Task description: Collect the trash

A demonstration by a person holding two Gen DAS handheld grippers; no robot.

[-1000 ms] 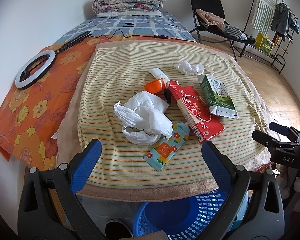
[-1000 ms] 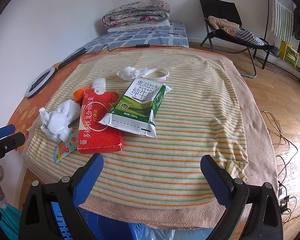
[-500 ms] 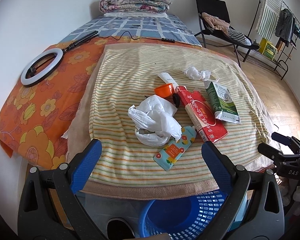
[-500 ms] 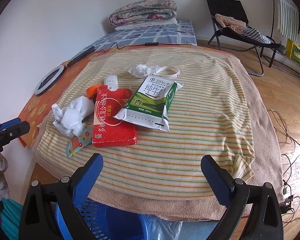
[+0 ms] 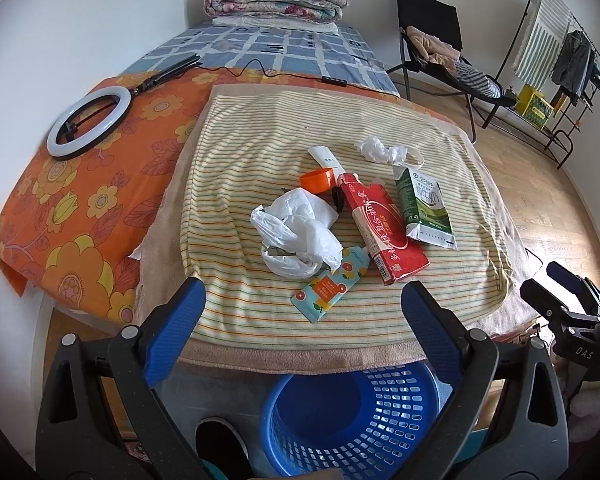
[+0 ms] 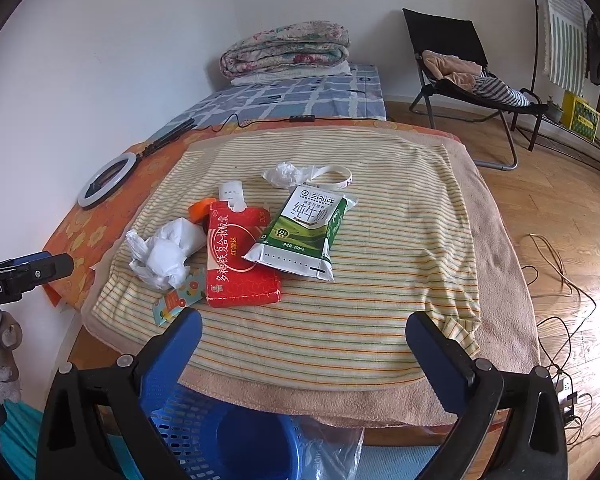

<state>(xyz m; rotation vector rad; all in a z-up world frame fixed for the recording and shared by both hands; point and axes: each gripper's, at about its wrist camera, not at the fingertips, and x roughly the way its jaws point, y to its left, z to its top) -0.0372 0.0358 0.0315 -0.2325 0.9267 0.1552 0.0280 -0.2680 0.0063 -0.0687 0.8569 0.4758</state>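
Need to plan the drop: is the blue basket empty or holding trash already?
Empty as far as visible: the blue basket shows only bare blue floor inside.

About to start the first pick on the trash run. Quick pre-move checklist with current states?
1. Left gripper open and empty: ok.
2. Right gripper open and empty: ok.
3. Blue basket below the near table edge, mouth uncovered: ok.
4. Trash within view on the striped towel: ok. White plastic bag, red carton, green milk carton, orange-print pouch all visible.
5. Items separated for a clean single grasp: not ok. The bag overlaps the pouch, and the milk carton lies partly on the red carton in the right wrist view.
6. Cartons empty: cannot tell.
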